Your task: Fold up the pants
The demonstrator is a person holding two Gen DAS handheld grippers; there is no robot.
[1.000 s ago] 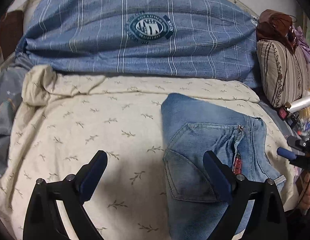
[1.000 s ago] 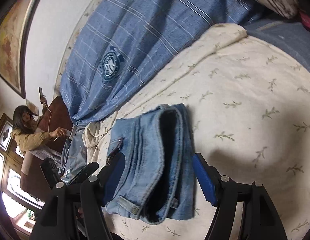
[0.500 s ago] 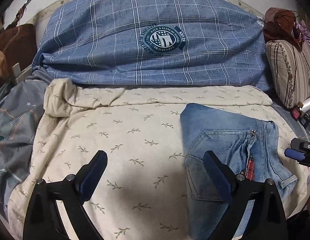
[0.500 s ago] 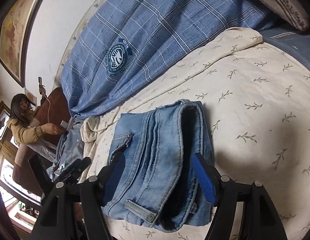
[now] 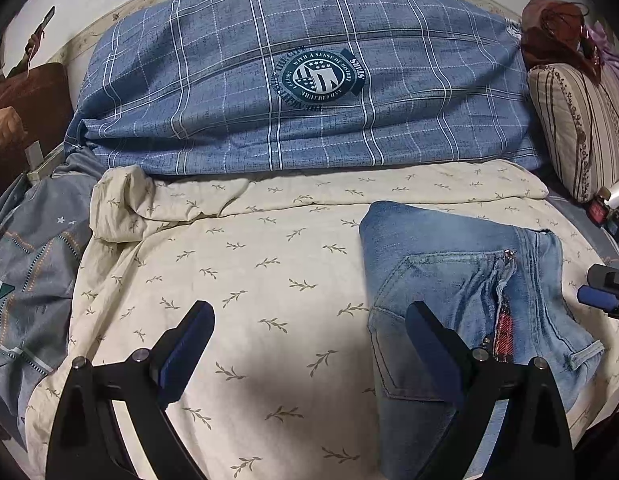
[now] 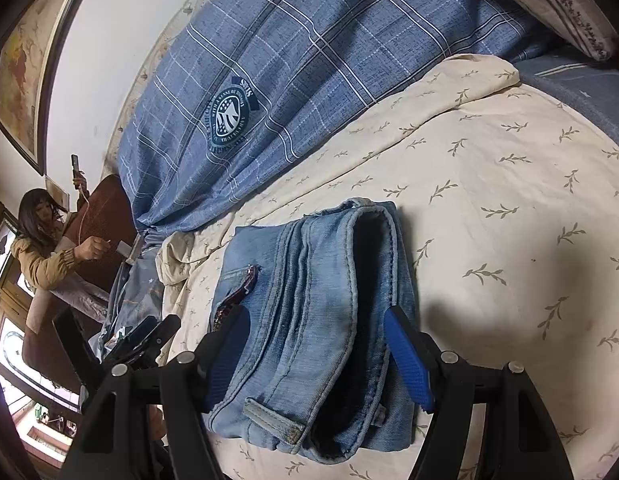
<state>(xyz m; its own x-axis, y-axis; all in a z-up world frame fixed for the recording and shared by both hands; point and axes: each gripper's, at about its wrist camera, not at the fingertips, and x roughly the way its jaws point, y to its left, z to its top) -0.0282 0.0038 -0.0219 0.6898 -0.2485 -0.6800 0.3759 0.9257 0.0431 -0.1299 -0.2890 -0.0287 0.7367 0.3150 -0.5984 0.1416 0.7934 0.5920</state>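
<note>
On the bed, left wrist view: the folded jeans (image 5: 461, 292) lie as a compact block on the right of the cream leaf-print sheet (image 5: 249, 280), back pocket up, waistband to the right.
Left tongs: the left gripper (image 5: 309, 344) stands wide open with nothing between its pads; its right finger hangs over the near left part of the denim.
Change here: against the earlier frames the view has swung, so the block sits further right and more of the blue plaid pillow (image 5: 301, 80) shows; the jeans themselves look unmoved.
Right wrist view: the jeans (image 6: 309, 320) show their stacked layers end-on, waistband loop nearest.
Right tongs: the right gripper (image 6: 317, 360) is open, its pads straddling the stack without pressing it, the same spread as before.
Meaning: judging by the neat layers, the folding looks done, both tools free.
</note>
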